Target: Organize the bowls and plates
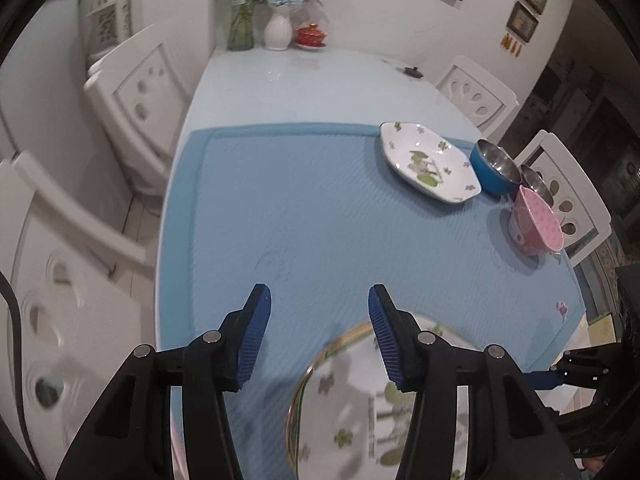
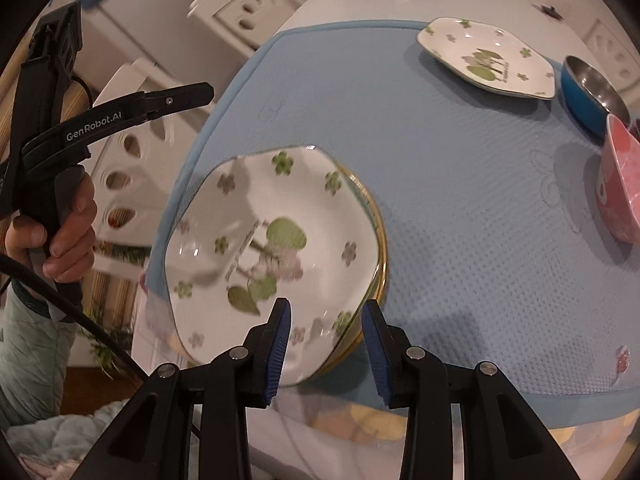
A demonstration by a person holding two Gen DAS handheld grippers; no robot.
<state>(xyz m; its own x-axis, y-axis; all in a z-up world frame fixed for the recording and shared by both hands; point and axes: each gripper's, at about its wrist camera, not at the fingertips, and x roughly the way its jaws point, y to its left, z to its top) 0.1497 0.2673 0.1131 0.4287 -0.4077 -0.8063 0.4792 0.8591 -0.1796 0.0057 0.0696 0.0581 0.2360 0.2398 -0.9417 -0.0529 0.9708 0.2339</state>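
A white flowered plate (image 2: 276,248) lies on top of a gold-rimmed plate (image 2: 380,240) at the near edge of the blue mat (image 2: 440,152); the stack also shows in the left wrist view (image 1: 352,408). My right gripper (image 2: 326,320) is open, its jaws either side of the stack's near rim. My left gripper (image 1: 319,304) is open and empty just left of the stack. A second flowered plate (image 1: 428,160) (image 2: 486,58) sits at the far right. Beside it stand a blue steel-lined bowl (image 1: 494,166) (image 2: 588,92) and a pink bowl (image 1: 536,224) (image 2: 620,184).
A smaller steel bowl (image 1: 536,184) sits behind the pink one. Vases of flowers (image 1: 278,28) and a red pot (image 1: 310,36) stand at the table's far end. White chairs (image 1: 132,92) surround the table on both sides.
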